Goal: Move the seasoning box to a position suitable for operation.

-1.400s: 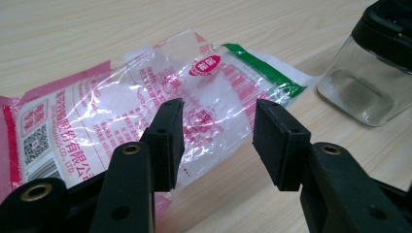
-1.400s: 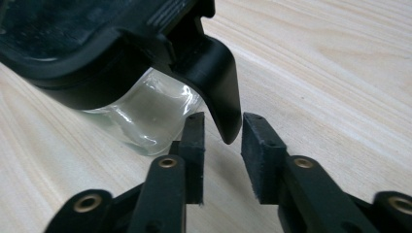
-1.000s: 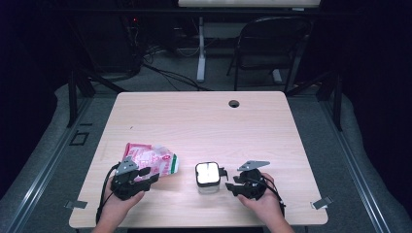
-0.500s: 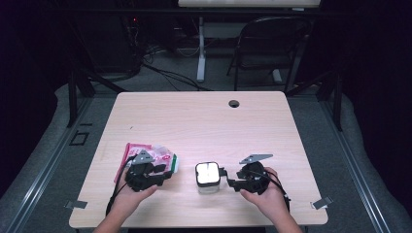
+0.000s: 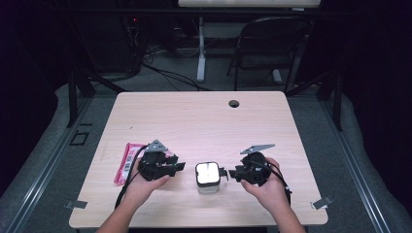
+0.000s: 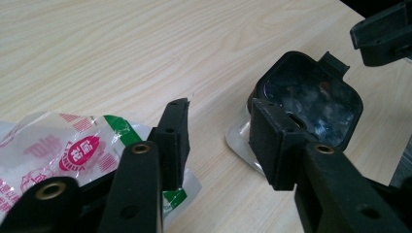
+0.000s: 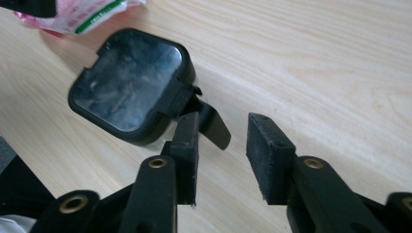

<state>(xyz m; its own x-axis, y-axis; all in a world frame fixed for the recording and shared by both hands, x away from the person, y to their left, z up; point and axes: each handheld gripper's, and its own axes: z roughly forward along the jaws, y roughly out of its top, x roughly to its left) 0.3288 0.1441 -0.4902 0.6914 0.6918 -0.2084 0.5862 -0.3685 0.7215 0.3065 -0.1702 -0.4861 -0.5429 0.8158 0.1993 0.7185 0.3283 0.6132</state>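
A pink and white packet [image 5: 127,162] with a green stripe is seen lying flat on the wooden worktop [image 5: 204,121], well to the left of the small clear container with the black-rimmed lid [image 5: 208,173], which is taken here as the landmark and which stands near the front edge of the worktop. Just left of the container, between it and the packet, the left gripper [image 5: 179,166] is held in the person's left hand [image 5: 141,187], pointed toward the container; its jaws are seen spread wide in the left gripper view, with nothing between them, one jaw over the edge of the packet [image 6: 73,150] and the other in front of the container [image 6: 311,99]. Just right of the container, the right gripper [image 5: 227,173] is held in the right hand [image 5: 267,189], pointed at the lid tab. In the right gripper view its jaws are seen open at a moderate width and empty, with one jaw close beside the black tab [image 7: 177,97] of the container [image 7: 128,82]; contact there cannot be told. The hole [image 5: 234,103] in the worktop is seen far behind the container.
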